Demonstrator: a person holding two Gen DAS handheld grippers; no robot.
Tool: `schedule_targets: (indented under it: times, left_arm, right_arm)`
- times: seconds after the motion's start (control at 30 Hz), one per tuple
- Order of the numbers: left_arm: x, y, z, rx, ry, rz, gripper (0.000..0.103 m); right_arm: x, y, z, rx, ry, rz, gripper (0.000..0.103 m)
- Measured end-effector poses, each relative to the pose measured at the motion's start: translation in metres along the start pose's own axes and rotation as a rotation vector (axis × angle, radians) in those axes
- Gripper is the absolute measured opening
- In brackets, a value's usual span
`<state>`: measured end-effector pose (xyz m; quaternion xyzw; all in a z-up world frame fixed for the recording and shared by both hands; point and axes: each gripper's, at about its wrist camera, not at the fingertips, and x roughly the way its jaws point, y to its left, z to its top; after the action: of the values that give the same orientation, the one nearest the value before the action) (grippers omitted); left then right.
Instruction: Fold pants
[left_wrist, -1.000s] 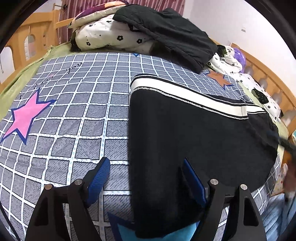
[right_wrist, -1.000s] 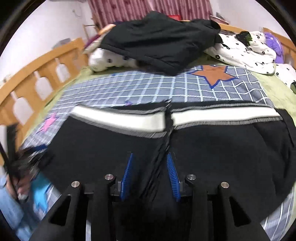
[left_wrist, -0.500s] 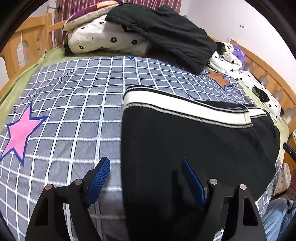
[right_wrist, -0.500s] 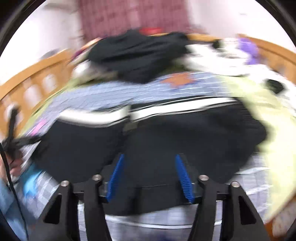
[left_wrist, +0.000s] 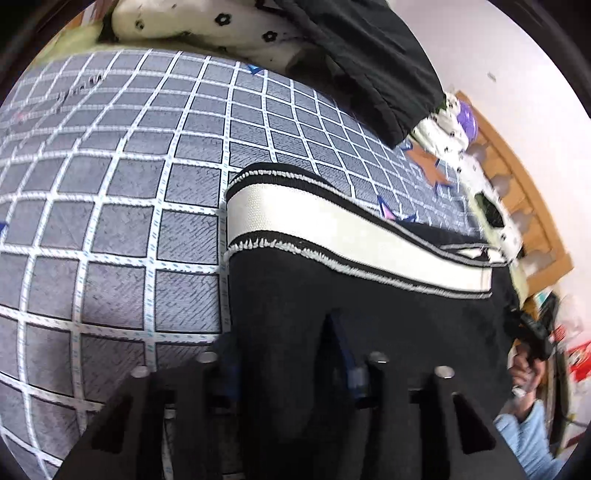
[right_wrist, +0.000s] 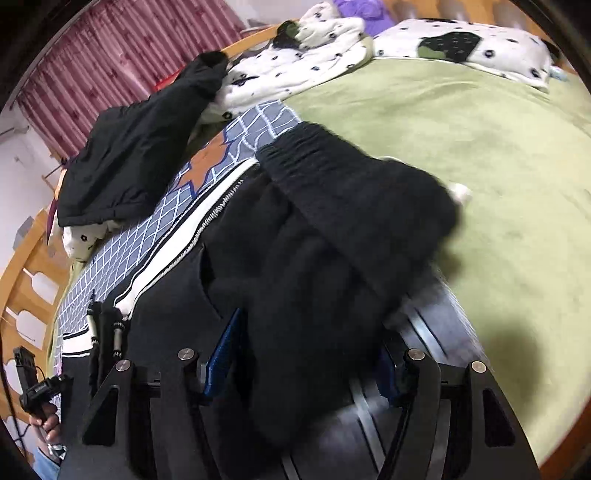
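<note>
Black pants (left_wrist: 388, 306) with a white striped band (left_wrist: 332, 229) lie on the checked sheet (left_wrist: 129, 184). My left gripper (left_wrist: 286, 350) sits over their left edge. Its jaws are closing, and a ridge of black fabric is pinched between them. The right wrist view is tilted: a thick bundle of the same pants (right_wrist: 332, 229) fills the gap of my right gripper (right_wrist: 306, 362). Those jaws are also closing on the fabric, and a gathered elastic end (right_wrist: 306, 147) flops toward the green blanket. Each view shows the other gripper held by a hand at its edge.
A black jacket (left_wrist: 369, 55) lies on spotted white bedding (right_wrist: 295, 66) at the head of the bed. A green blanket (right_wrist: 461, 147) covers the bed's right side. A wooden bed rail (left_wrist: 524, 192) runs along the edge, with a red curtain (right_wrist: 110, 55) behind.
The left gripper moved closer to the white band, and its wide jaws came together on the pants' edge. The right gripper swung right and rolled, and now has fabric bunched between its jaws.
</note>
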<state>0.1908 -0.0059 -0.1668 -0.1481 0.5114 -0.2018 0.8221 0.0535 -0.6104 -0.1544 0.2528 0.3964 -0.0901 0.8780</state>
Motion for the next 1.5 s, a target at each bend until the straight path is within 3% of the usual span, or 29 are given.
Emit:
schedule_targets:
  times: [0.03,0.07,0.1,0.23,0.37,0.5,0.63,0.73,0.8,0.93,1.03,1.13,1.17,1.2,1.23,1.33,1.43,1.5]
  left_arm:
    - [-0.002,-0.002,0.000,-0.004,-0.017,-0.005,0.012]
    - [-0.010,-0.006,-0.001,-0.011,-0.047,-0.016,0.011]
    - [-0.018,-0.011,-0.003,-0.014,-0.075,-0.014,0.010]
    - [-0.049,-0.034,0.007,0.013,-0.154,-0.028,0.009]
    - [-0.079,-0.022,0.022,-0.023,-0.172,-0.094,0.009]
    - [-0.140,0.027,0.023,-0.037,-0.247,0.001,0.009]
    - [-0.180,0.091,0.020,-0.077,-0.239,0.143,0.010]
    - [-0.181,0.128,0.009,-0.081,-0.206,0.222,0.010]
    - [-0.167,0.148,0.001,-0.085,-0.167,0.250,0.011]
    - [-0.134,0.164,-0.014,-0.078,-0.143,0.351,0.021]
    - [-0.133,0.165,-0.012,-0.064,-0.139,0.430,0.042]
    - [-0.151,0.155,-0.010,-0.032,-0.186,0.475,0.041]
    - [-0.158,0.149,-0.010,-0.019,-0.214,0.458,0.042]
    - [-0.163,0.145,-0.009,-0.008,-0.237,0.439,0.050]
    - [-0.164,0.141,-0.007,0.003,-0.253,0.423,0.057]
    - [-0.144,0.133,-0.004,0.043,-0.236,0.388,0.060]
    - [-0.101,0.137,-0.012,0.090,-0.122,0.485,0.064]
    - [-0.104,0.136,-0.018,0.080,-0.144,0.492,0.063]
  right_arm:
    - [0.001,0.004,0.002,-0.006,-0.013,-0.029,0.043]
    - [0.000,0.011,0.004,-0.019,-0.027,-0.045,0.024]
    - [-0.005,0.019,0.006,-0.041,-0.044,-0.038,0.017]
    - [-0.063,0.085,0.000,-0.221,-0.259,-0.095,0.014]
    - [-0.100,0.150,0.011,-0.274,-0.353,-0.049,0.014]
    - [-0.128,0.215,0.008,-0.346,-0.380,0.054,0.014]
    - [-0.119,0.263,-0.012,-0.400,-0.331,0.185,0.014]
    - [-0.086,0.280,-0.036,-0.464,-0.243,0.206,0.014]
    - [-0.045,0.283,-0.057,-0.506,-0.146,0.168,0.014]
    - [0.031,0.271,-0.088,-0.556,0.006,-0.044,0.014]
    - [0.038,0.253,-0.091,-0.508,0.090,-0.011,0.017]
    - [0.033,0.247,-0.101,-0.515,0.165,-0.040,0.026]
    - [0.028,0.243,-0.104,-0.521,0.167,-0.059,0.035]
    - [0.017,0.242,-0.111,-0.534,0.153,-0.097,0.047]
    - [0.005,0.240,-0.119,-0.551,0.130,-0.142,0.049]
    - [-0.032,0.237,-0.130,-0.576,0.085,-0.148,0.049]
    - [-0.057,0.249,-0.133,-0.579,0.033,-0.120,0.049]
    - [-0.066,0.265,-0.133,-0.612,-0.023,-0.102,0.049]
